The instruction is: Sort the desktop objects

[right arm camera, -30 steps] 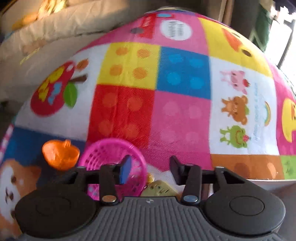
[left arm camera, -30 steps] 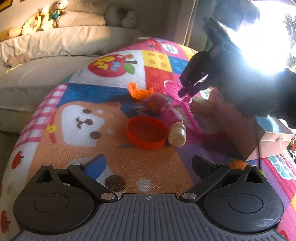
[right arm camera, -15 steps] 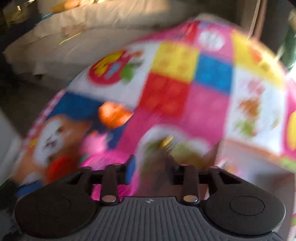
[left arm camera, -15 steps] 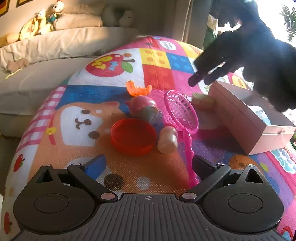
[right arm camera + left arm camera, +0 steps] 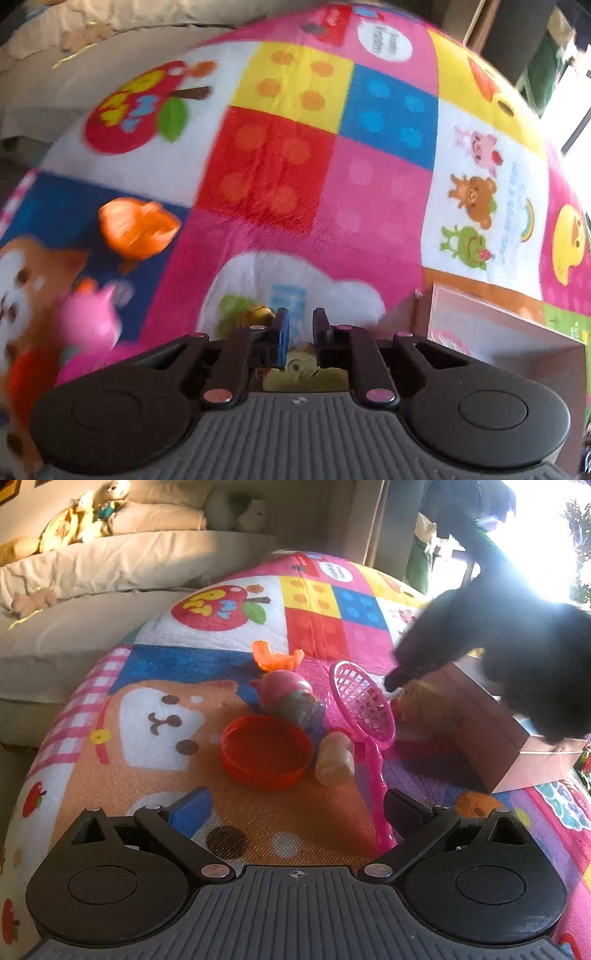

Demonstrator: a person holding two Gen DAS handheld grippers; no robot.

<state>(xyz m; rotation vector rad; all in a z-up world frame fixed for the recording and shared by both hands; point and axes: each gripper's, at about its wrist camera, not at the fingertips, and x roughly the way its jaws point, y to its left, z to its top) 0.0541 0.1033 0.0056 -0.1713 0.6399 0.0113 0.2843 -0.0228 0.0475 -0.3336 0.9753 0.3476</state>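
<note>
Left wrist view: left gripper [image 5: 295, 808] seen open, nothing between fingers, above near edge of play mat [image 5: 332, 602]. Pink net scoop [image 5: 364, 705] lain just ahead, handle run toward right finger. Red lid [image 5: 266, 751], beige bottle [image 5: 335, 760], pink toy [image 5: 291, 698], orange piece [image 5: 277, 657] clustered mid-mat. Right gripper [image 5: 393, 679] seen dark, tip beside yellowish toy [image 5: 424, 705], against pink box [image 5: 517, 746].

Right wrist view: right gripper [image 5: 300, 330] seen closed; whether yellowish toy [image 5: 303, 365] was pinched could not be told. Pink box [image 5: 498, 332] lain immediately right; right hand judged nearer.

The play mat [image 5: 321, 627] is a patchwork of red, yellow, blue and pink dotted squares. The scoop net [image 5: 364, 705] is pink, the round lid [image 5: 266, 753] red.
</note>
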